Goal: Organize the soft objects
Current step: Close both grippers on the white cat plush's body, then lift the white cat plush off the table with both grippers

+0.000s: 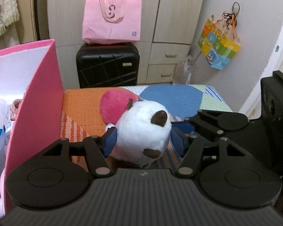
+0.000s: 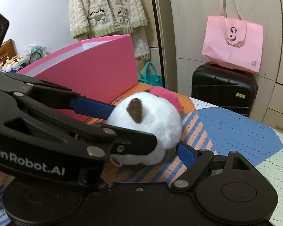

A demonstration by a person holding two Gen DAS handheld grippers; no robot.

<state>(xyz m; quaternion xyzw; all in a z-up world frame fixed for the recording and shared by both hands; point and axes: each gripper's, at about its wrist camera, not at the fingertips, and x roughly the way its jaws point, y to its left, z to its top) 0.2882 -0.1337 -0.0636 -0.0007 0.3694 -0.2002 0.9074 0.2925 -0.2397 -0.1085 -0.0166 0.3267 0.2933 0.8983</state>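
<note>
I see a wardrobe (image 1: 171, 18) filling the back wall, with a black suitcase (image 1: 107, 66) standing against it. A pink tote (image 1: 112, 20) sits on top of the suitcase; it carries a dark curly logo that I cannot read. A multicoloured paper bag (image 1: 218, 48) hangs on the wall to the right, its print too small to read.

Nearer, a patterned mat (image 1: 171, 96) in orange, blue and pale green covers the surface. Its far edge ends just before the suitcase, and the blue and green stretch to the right lies open. A tall pink box (image 1: 37, 101) stands along the mat's left edge, open at the top, white inside, with a wall close beside the toy, so room on that side is tight. A cream fleece garment (image 2: 107, 9) hangs behind the box.

The plush (image 1: 143, 130), a round white toy with brown ears, rests on the mat near the box. A pink pompom (image 1: 115, 107) lies touching its far side.

My left claw (image 1: 143, 141) pinches the plush, its blue pads pressed into the fur on both sides. "GenRobot.AI" is printed in white on its body in the right wrist view. My right claw (image 2: 166, 146) is spread wide just beside the plush; only one blue finger (image 2: 185, 153) shows, near the fur, and I cannot tell whether it touches.
</note>
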